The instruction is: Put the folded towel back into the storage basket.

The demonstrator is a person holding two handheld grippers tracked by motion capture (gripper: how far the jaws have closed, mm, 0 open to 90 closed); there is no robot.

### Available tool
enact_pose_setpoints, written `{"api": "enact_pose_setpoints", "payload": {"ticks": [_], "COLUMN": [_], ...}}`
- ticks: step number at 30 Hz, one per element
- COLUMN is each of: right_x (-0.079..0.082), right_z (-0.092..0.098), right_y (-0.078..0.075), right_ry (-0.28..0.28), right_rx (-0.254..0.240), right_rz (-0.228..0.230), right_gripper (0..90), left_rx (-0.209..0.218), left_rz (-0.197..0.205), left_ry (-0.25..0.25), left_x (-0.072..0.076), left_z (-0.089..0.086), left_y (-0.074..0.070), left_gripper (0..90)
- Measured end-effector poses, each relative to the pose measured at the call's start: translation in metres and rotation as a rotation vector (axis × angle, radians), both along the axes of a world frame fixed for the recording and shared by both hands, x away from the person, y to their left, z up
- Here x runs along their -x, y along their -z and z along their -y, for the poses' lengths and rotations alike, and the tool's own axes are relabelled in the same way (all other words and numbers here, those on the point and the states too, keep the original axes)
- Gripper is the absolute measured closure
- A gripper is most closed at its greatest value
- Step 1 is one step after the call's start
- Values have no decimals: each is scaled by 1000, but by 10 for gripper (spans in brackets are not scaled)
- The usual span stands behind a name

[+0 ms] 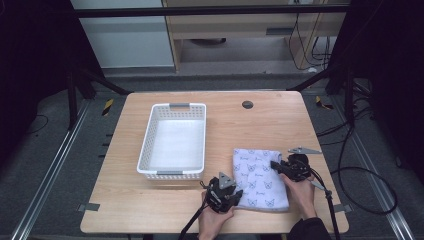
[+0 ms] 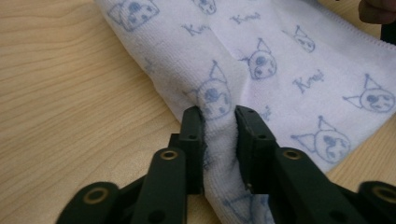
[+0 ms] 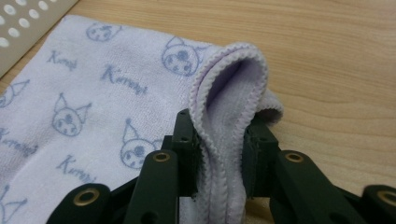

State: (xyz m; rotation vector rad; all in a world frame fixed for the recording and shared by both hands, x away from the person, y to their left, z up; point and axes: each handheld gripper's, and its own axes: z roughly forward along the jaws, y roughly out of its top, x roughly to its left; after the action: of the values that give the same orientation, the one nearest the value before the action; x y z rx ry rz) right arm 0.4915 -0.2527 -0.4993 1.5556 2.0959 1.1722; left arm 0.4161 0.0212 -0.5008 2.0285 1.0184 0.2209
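Observation:
A folded pale-lilac towel (image 1: pixel 260 177) with blue cat-face prints lies on the wooden table at the front right. My left gripper (image 1: pixel 234 194) sits at its near left corner. In the left gripper view the towel (image 2: pixel 280 60) is bunched between the jaws, and my left gripper (image 2: pixel 219 121) is shut on that fold. My right gripper (image 1: pixel 275 165) is at the towel's right edge. The right gripper view has the hemmed towel edge (image 3: pixel 229 93) pinched upright in my right gripper (image 3: pixel 219 135).
A white perforated basket (image 1: pixel 173 141) stands empty left of the towel, close to my left gripper; its wall (image 3: pixel 23 28) shows at the top left of the right gripper view. A dark round grommet (image 1: pixel 247 104) sits in the table's far side. Black cables (image 1: pixel 360 175) trail off the right edge.

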Motion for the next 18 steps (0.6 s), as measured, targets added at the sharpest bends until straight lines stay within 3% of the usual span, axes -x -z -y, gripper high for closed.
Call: {"api": "enact_pose_setpoints", "payload": {"ticks": [7, 11, 12, 15, 18], "right_x": [7, 14, 16, 19, 25], "right_z": [-2, -8, -8, -8, -5], "right_y": [-19, -34, -38, -44, -56], "right_ry": [-26, -50, -58, -57, -53], "right_rx": [-5, -15, -19, -33, -47], "right_rz": [59, 95, 106, 118, 162], "right_gripper": [714, 712, 712, 712, 711], "left_rx": [43, 44, 46, 50, 44], "left_rz": [20, 48, 71, 82, 105], "left_ry": [10, 16, 28, 31, 42], "left_x": [5, 8, 8, 11, 13], "left_z": [-8, -14, -16, -17, -19], "left_y": [-8, -19, -24, -32, -42], "left_gripper": [782, 783, 783, 783, 783]}}
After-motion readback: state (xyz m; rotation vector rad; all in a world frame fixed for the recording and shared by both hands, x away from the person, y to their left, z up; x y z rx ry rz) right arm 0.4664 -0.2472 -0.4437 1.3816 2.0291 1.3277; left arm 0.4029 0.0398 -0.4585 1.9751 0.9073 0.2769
